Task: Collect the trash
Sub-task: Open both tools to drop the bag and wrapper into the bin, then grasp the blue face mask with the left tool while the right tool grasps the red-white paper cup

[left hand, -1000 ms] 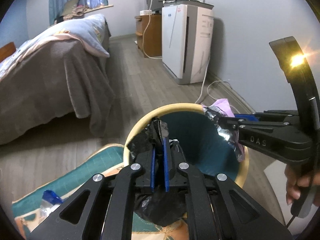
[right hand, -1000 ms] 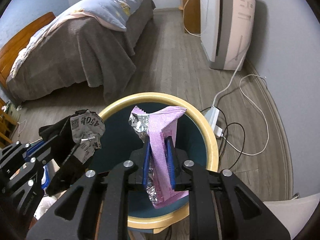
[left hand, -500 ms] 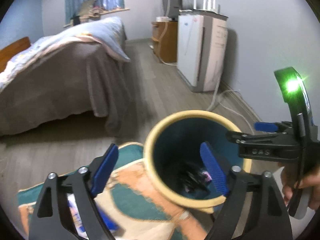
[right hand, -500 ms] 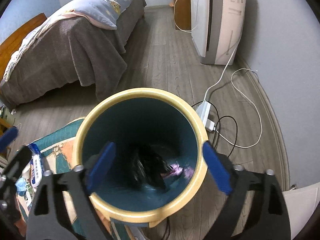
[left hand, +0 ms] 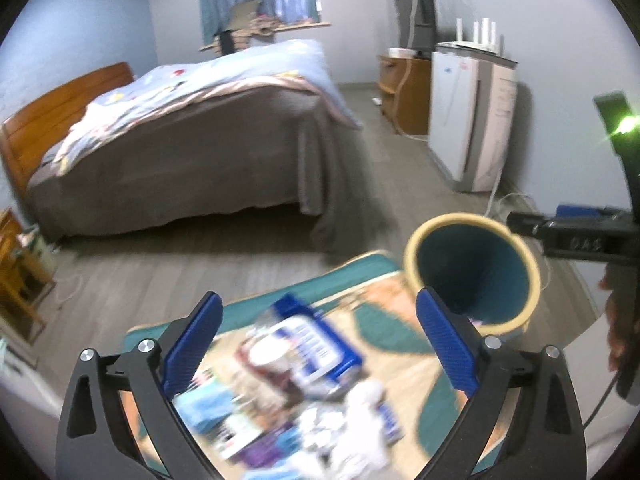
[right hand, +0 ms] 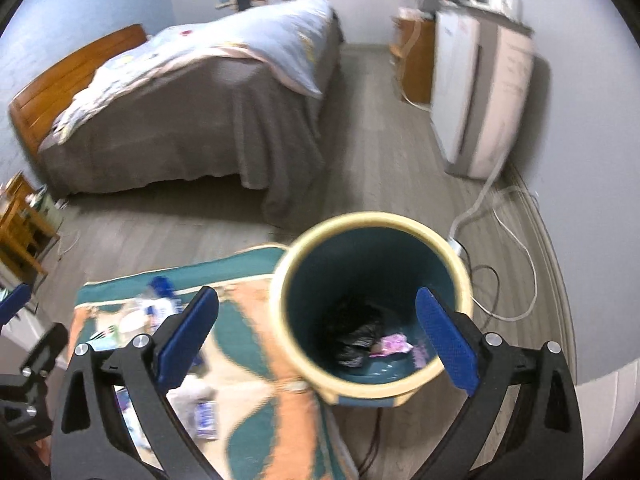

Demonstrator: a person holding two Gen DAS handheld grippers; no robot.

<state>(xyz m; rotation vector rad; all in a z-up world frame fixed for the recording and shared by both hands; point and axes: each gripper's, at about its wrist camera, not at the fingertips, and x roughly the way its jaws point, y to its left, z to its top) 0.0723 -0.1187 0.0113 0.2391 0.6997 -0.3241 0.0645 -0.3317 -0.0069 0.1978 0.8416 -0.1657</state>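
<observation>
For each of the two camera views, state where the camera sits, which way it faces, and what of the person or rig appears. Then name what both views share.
Left wrist: on the left gripper, open, angled down at litter on the rug; the right gripper at its right edge.
Right wrist: on the right gripper, open, looking down into the bin, wrappers inside.
Shared: bin, rug, bed.

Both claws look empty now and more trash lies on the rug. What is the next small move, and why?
Probably lower the left claw toward the blue-and-white packet on the rug. Both claws have just been opening with nothing between them, the black and pink wrappers already lie in the bin, and litter remains.
</observation>
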